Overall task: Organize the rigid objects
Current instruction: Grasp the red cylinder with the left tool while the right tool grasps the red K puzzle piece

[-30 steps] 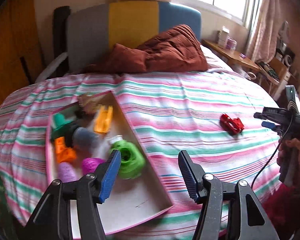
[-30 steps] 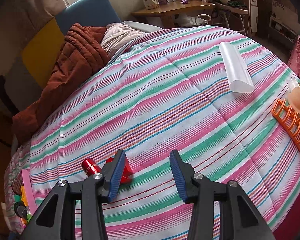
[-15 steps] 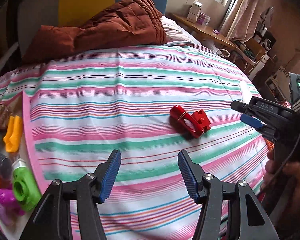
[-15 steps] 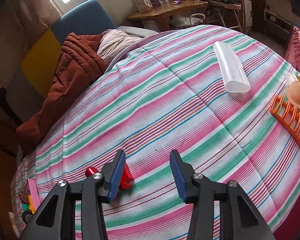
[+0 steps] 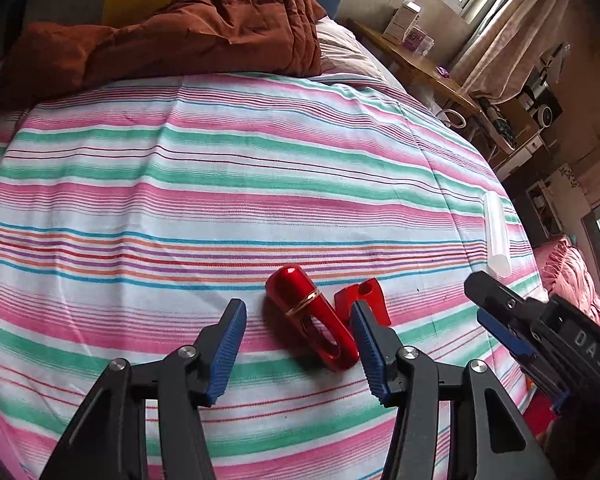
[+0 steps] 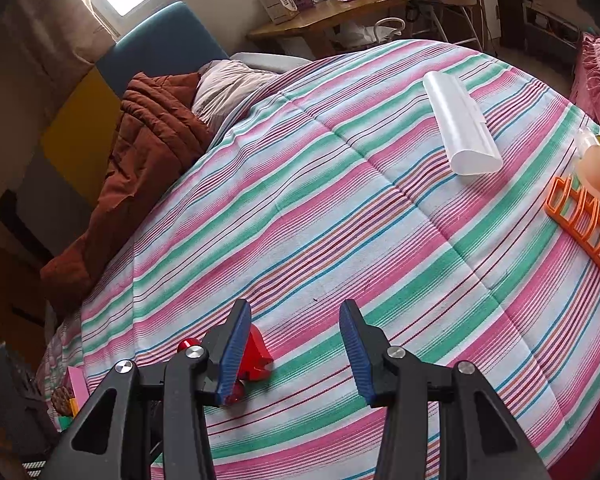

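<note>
A glossy red capsule-shaped object (image 5: pixel 310 318) with a gold ring lies on the striped bedspread (image 5: pixel 220 184), and a small red block (image 5: pixel 362 294) lies beside it. My left gripper (image 5: pixel 296 346) hovers over the capsule with its jaws closing; the capsule lies between the fingers, nearer the right pad, and the pads do not press on it. In the right wrist view the same red pieces (image 6: pixel 256 354) peek out behind the left finger of my right gripper (image 6: pixel 294 354), which stands open over bare bedspread (image 6: pixel 340 220). My right gripper (image 5: pixel 500 316) also shows at the left wrist view's right edge.
A translucent white tube (image 6: pixel 462 132) lies further out on the bed. An orange rack (image 6: pixel 584 224) with a peach-coloured round object (image 6: pixel 598 170) sits at the right edge. A brown quilt (image 5: pixel 172 28) is piled at the headboard. A pink tray corner (image 6: pixel 76 386) with toys shows at left.
My left gripper swung away from the pink toy tray, across the bed to the red capsule, and its jaws narrowed. My right gripper stayed in place, rolling slightly.
</note>
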`<state>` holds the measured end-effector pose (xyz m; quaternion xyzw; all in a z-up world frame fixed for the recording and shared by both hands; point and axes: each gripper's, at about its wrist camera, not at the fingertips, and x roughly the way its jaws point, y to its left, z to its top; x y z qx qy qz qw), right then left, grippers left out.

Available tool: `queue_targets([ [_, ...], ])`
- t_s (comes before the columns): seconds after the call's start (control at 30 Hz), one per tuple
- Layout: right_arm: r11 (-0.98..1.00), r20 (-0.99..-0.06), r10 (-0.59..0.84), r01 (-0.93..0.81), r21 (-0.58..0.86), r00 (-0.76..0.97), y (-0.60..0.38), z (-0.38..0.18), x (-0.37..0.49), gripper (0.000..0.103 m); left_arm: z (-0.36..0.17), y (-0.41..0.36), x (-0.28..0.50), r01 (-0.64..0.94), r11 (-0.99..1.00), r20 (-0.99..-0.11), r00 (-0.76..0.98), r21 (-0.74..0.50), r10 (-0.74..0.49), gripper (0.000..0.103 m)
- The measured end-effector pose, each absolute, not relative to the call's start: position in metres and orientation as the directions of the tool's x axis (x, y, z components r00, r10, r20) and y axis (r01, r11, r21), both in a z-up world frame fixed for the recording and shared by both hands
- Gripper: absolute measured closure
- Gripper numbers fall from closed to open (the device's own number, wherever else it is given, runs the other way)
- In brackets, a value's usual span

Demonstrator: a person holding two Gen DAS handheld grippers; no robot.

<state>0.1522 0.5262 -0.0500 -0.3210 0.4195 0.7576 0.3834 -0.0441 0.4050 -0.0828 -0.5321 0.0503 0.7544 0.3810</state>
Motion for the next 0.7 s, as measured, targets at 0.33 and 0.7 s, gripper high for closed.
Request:
queue_targets([
  [0.33, -0.347, -0.824, 0.267, -0.848, 0.401, -0.499, 0.529, -0.059, 0.149, 0.057, -0.1, 0.391, -0.045, -0.71, -0.657, -0.839, -0.177, -0.253, 0.515, 0.077],
  [0.7, -0.414, -0.845, 0.193, -0.822, 0.39, -0.498, 0.519, -0.069, 0.131, 0.057, -0.1, 0.308, -0.013, -0.752, -0.636, -0.817, -0.249, -0.176, 0.52, 0.076],
])
